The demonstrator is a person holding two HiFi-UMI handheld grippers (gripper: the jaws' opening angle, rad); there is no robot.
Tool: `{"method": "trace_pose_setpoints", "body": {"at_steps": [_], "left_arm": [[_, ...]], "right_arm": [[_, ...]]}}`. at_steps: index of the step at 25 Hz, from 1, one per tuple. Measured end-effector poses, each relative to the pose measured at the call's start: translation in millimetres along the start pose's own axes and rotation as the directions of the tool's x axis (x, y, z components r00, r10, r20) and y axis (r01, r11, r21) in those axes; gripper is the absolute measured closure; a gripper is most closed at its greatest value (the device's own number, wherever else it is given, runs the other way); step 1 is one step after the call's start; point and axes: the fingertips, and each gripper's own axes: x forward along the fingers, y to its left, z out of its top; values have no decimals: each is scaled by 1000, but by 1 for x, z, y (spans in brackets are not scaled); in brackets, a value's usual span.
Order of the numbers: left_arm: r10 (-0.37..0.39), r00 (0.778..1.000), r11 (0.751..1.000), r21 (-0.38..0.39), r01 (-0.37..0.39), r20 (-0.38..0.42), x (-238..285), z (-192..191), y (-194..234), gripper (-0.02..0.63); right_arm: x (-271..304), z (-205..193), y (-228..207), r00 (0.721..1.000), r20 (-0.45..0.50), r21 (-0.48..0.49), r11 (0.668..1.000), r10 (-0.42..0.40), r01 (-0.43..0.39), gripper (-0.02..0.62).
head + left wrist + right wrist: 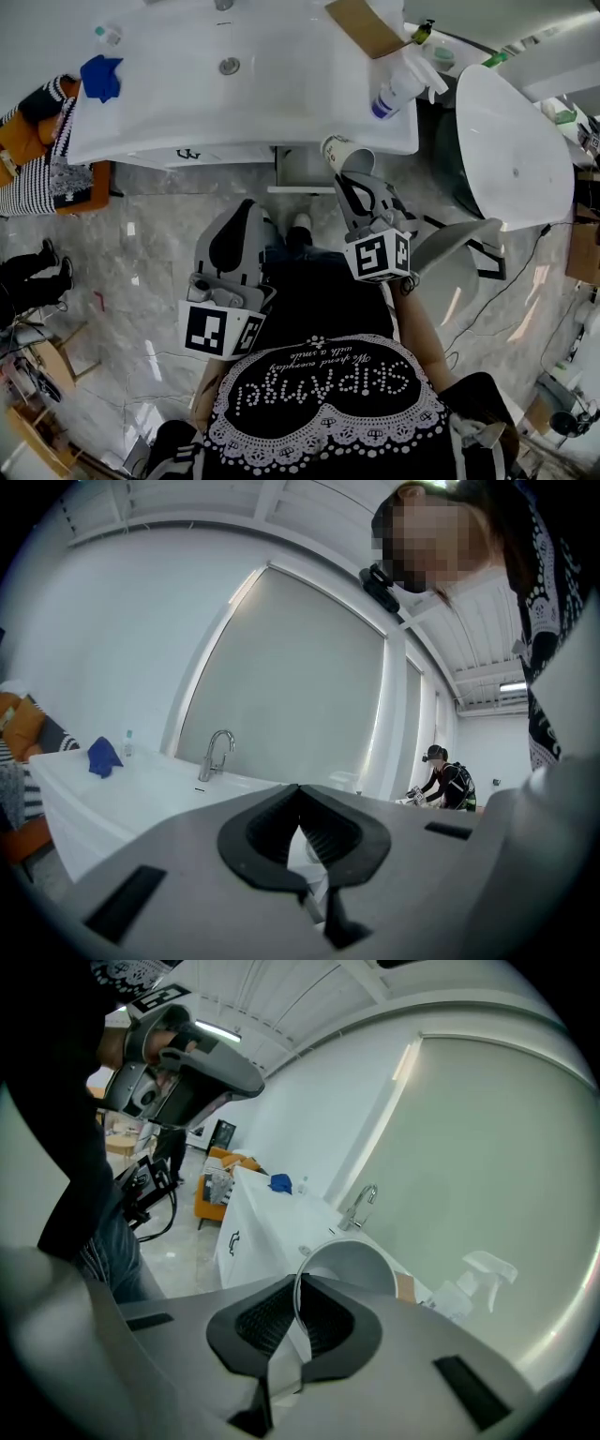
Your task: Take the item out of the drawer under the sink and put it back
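The cup (339, 150), pinched by its wall in the right gripper (345, 176), hangs before the sink (187, 112) just above what looks like the open drawer (302, 173), so taking-out seems done and the return remains, while the left gripper (234, 234) is closed, empty.

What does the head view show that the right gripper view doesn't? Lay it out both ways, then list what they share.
Only the head view: the marker cube on the right tool, and the large white oval fixture right of the sink counter.
Only the right gripper view: the right tool's pads pinching the paper cup by its rim, and the big wall panel behind the sink.
Both: the paper cup, blue cloth, spray bottle and left tool.
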Motion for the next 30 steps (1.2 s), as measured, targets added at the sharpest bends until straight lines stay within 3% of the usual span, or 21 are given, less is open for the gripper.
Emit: {"method": "trace_pose_setpoints", "body": {"at_steps": [4, 18, 30], "left_arm": [[12, 1000, 1000, -13, -12, -14, 1, -4, 3, 603], [54, 998, 998, -36, -55, -27, 1, -8, 9, 603], [93, 995, 994, -45, -95, -31, -5, -11, 12, 603]], "right_arm": [[10, -7, 8, 998, -24, -47, 998, 49, -50, 569], [42, -53, 45, 974, -115, -48, 978, 195, -202, 569], [70, -85, 59, 945, -182, -56, 957, 272, -286, 569]]}}
